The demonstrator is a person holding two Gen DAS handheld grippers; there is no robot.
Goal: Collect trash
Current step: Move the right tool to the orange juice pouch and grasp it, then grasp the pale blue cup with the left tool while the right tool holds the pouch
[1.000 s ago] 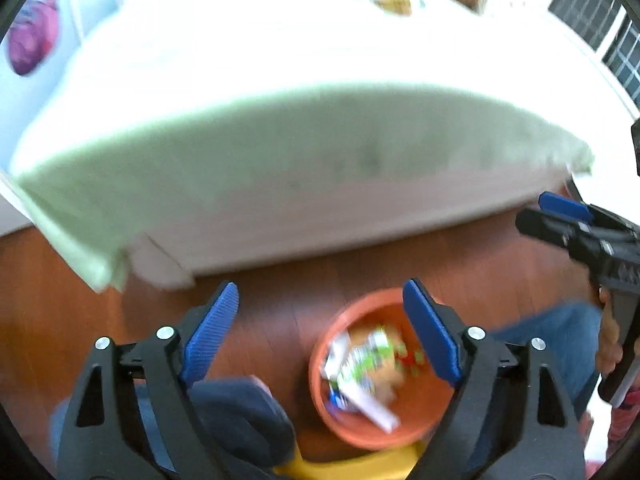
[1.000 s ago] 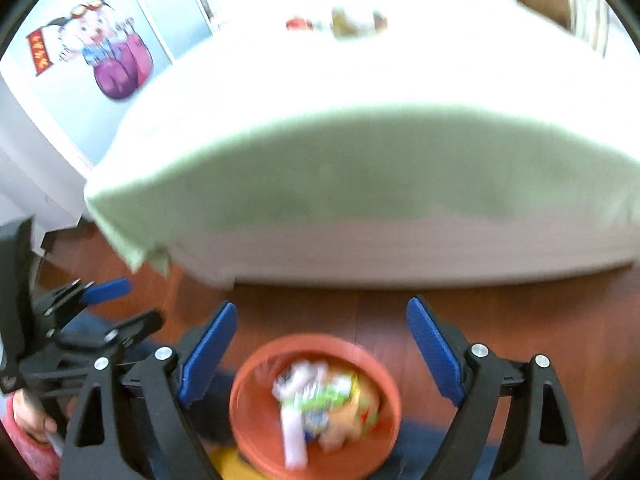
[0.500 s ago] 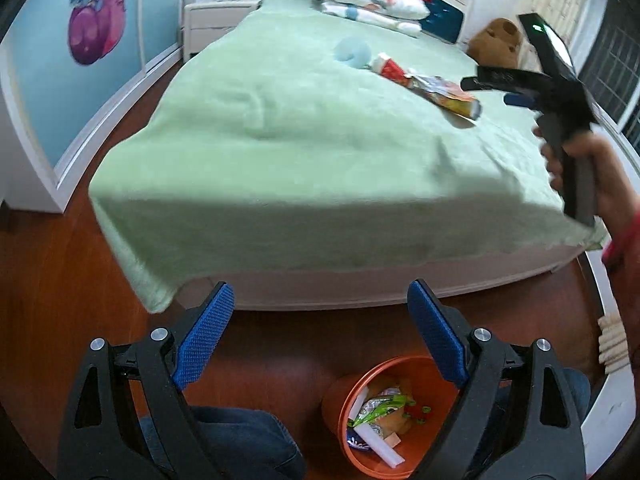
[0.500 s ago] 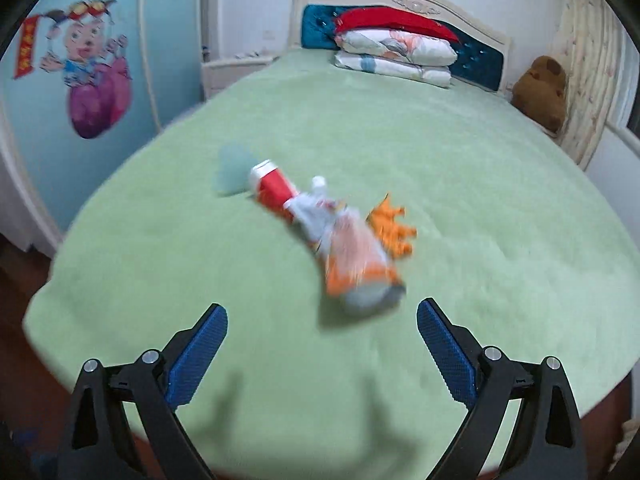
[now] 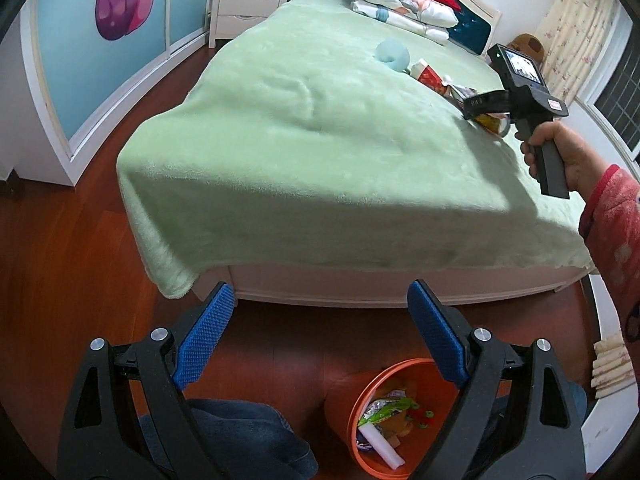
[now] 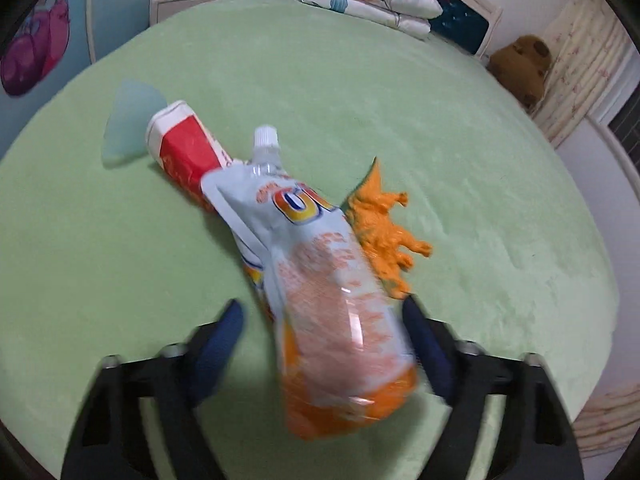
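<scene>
An orange-and-white spouted pouch [image 6: 328, 280] lies on the green bed next to a red-and-white carton [image 6: 182, 148], a pale blue piece [image 6: 128, 120] and an orange toy dinosaur [image 6: 380, 232]. My right gripper [image 6: 320, 308] straddles the pouch's lower half and its jaws are closing. The right pad is at the pouch's edge, while a gap shows at the left pad. In the left wrist view a hand holds that gripper [image 5: 484, 104] over the trash. My left gripper [image 5: 320, 304] hangs open and empty above the floor. The orange bin [image 5: 351, 412] with wrappers inside sits below it to the right.
The green blanket [image 5: 320, 152] covers a wide bed with stacked pillows [image 5: 404, 4] at its head. A brown plush toy [image 6: 520, 64] sits by the curtain. A white nightstand [image 5: 244, 8] and wardrobe doors line the left. Red-brown wood floor [image 5: 60, 280] surrounds the bed.
My right gripper swung from above the bin out over the bed and came down around the pouch, its jaws narrowing. The left gripper shifted a little, bringing the whole bed into view.
</scene>
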